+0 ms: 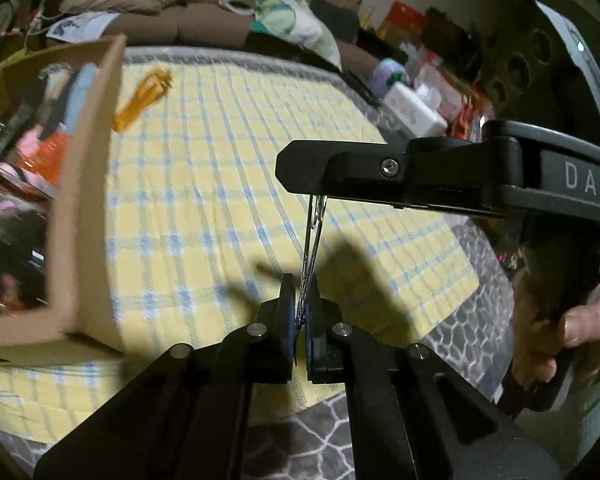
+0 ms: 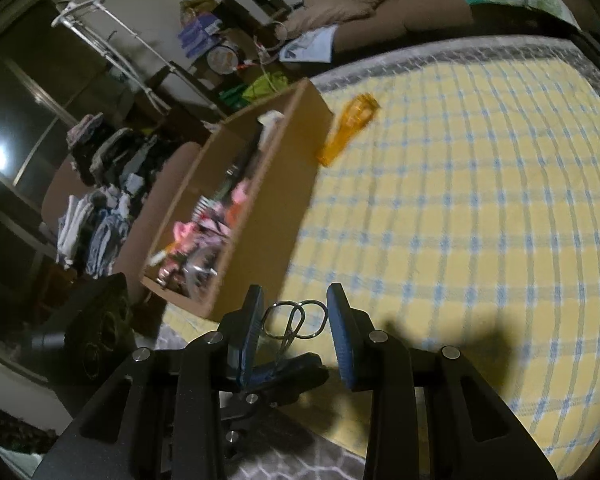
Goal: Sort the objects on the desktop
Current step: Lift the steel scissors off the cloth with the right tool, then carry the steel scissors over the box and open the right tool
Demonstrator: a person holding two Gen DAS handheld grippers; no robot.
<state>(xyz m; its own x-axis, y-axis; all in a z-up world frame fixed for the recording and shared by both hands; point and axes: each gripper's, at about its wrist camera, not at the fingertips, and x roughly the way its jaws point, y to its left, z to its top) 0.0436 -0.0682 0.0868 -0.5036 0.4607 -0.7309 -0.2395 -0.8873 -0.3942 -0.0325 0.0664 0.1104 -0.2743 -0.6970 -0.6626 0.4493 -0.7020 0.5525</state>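
Small metal scissors (image 1: 310, 248) hang in the air between both grippers above the yellow checked cloth (image 1: 220, 152). My left gripper (image 1: 300, 292) is shut on their thin blades at the bottom of the left wrist view. My right gripper (image 1: 312, 184) reaches in from the right and holds their upper end. In the right wrist view the scissors' two ring handles (image 2: 296, 320) sit between the blue pads of my right gripper (image 2: 294, 304), touching both. Just below, the left gripper (image 2: 288, 368) clamps the blades. An orange transparent object (image 2: 348, 128) lies on the cloth beside the box.
An open cardboard box (image 1: 84, 200) full of mixed small items stands on the cloth's left side (image 2: 268, 200). A person's hand (image 1: 572, 320) grips the right tool's handle. Clutter, bags and clothes surround the cloth; a grey patterned mat (image 1: 480, 312) borders it.
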